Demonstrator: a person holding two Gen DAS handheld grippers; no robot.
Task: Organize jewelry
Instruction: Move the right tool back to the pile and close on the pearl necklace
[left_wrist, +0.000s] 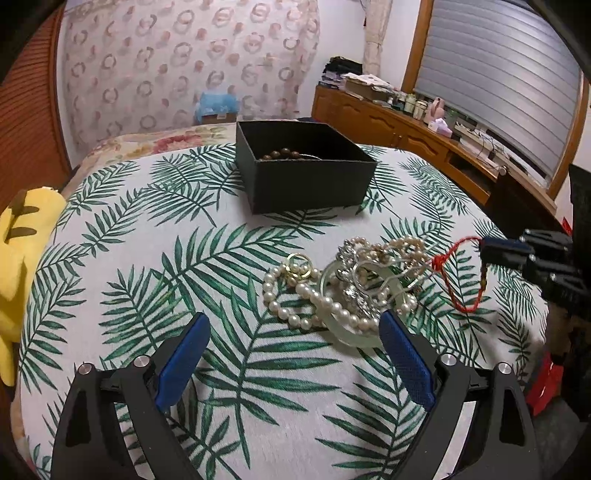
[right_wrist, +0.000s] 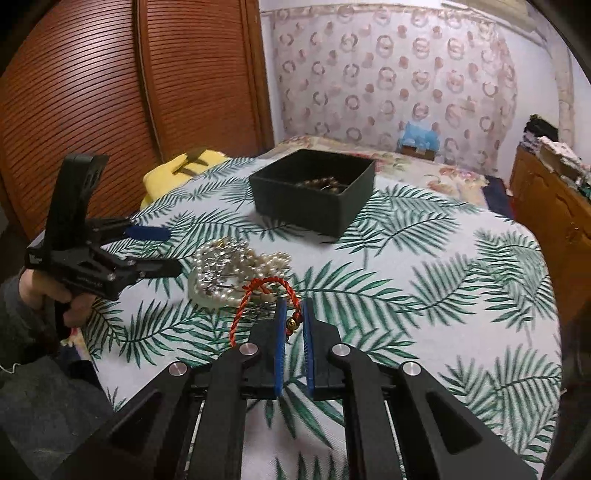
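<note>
**A:** What does your left wrist camera give you?

**B:** Your left gripper (left_wrist: 293, 334) hangs above the leaf-printed white tablecloth (left_wrist: 147, 229) with its blue-padded jaws spread wide and nothing between them. Just ahead lies the tangled heap of jewelry (left_wrist: 347, 288): white pearl strands, a pale green jade bangle (left_wrist: 343, 328) and a small gold ring (left_wrist: 300, 265). Farther back stands the open black square cardboard box (left_wrist: 306, 173), with brown wooden beads (left_wrist: 282, 153) showing inside. At the right edge your right gripper (left_wrist: 484, 254) pinches the red braided cord bracelet (left_wrist: 452, 277), whose loop hangs beside the heap and just over the cloth.

**A:** And your right wrist camera?

**B:** Your right gripper's jaws are nearly closed on the red bracelet; a small gold bead (right_wrist: 291, 325) on it sits between the blue pads, and the cord arcs out to the left, over the near edge of the heap. The black box is beyond, well apart from the heap. At the left, your hand (right_wrist: 44, 295) holds the left gripper, jaws apart, beside the pearls. A yellow plush toy (right_wrist: 173, 166) lies past the table's far left corner.
</note>
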